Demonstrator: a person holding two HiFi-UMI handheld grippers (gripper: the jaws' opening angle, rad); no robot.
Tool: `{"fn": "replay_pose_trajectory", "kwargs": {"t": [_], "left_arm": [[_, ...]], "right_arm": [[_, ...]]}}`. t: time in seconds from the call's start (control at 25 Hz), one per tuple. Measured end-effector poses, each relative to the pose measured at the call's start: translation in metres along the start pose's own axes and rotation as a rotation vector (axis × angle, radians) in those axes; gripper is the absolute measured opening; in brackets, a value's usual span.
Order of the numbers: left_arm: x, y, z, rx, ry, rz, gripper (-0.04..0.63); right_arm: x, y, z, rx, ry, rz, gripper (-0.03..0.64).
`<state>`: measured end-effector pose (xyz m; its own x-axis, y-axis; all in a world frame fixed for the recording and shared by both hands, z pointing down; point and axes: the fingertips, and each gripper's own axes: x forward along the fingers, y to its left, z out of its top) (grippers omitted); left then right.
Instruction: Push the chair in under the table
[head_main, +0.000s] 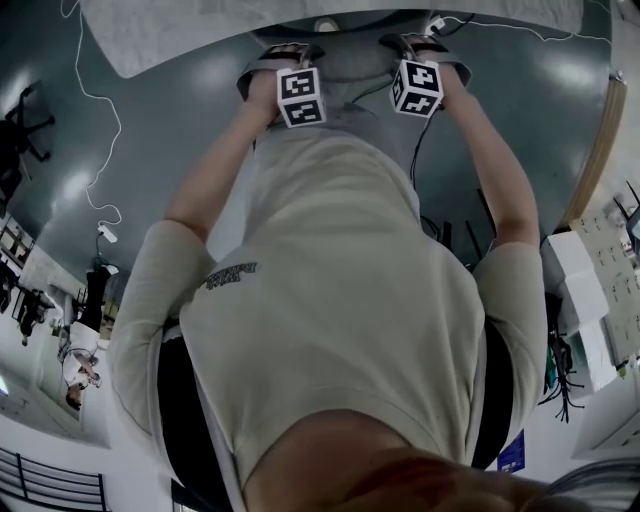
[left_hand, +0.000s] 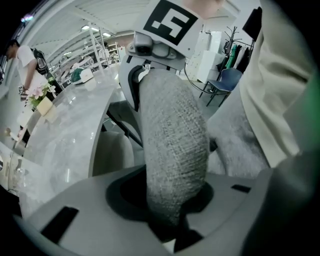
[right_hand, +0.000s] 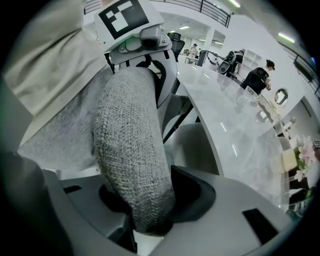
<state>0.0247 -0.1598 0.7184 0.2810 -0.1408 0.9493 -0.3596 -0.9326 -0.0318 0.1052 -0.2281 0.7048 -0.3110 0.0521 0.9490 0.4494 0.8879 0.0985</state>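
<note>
Where the left gripper's jaws and the right gripper's jaws each pinch the top edge of the chair's grey backrest, the 2 sit side by side. The chair stands at the white table's near edge. On the table, a small box holds pink flowers.

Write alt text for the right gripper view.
The right gripper clamps the top edge of a grey fabric chair backrest, with the left gripper gripping it farther along. A white marble table curves away at right.
</note>
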Motion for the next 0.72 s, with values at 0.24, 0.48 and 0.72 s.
{"fn": "replay_pose_trajectory", "kwargs": {"t": [0.24, 0.48, 0.72], "left_arm": [[0.0, 0.023, 0.008, -0.001, 0.011, 0.005, 0.114], [-0.003, 0.041, 0.003, -0.012, 0.016, 0.013, 0.114], [0.0, 0.051, 0.005, -0.02, 0.012, 0.009, 0.114]], "right_arm": [[-0.004, -0.023, -0.009, -0.015, -0.007, 0.002, 0.176], [-0.002, -0.042, -0.004, -0.039, -0.013, 0.015, 0.175], [0.0, -0.053, -0.008, -0.075, -0.006, 0.025, 0.164]]}}
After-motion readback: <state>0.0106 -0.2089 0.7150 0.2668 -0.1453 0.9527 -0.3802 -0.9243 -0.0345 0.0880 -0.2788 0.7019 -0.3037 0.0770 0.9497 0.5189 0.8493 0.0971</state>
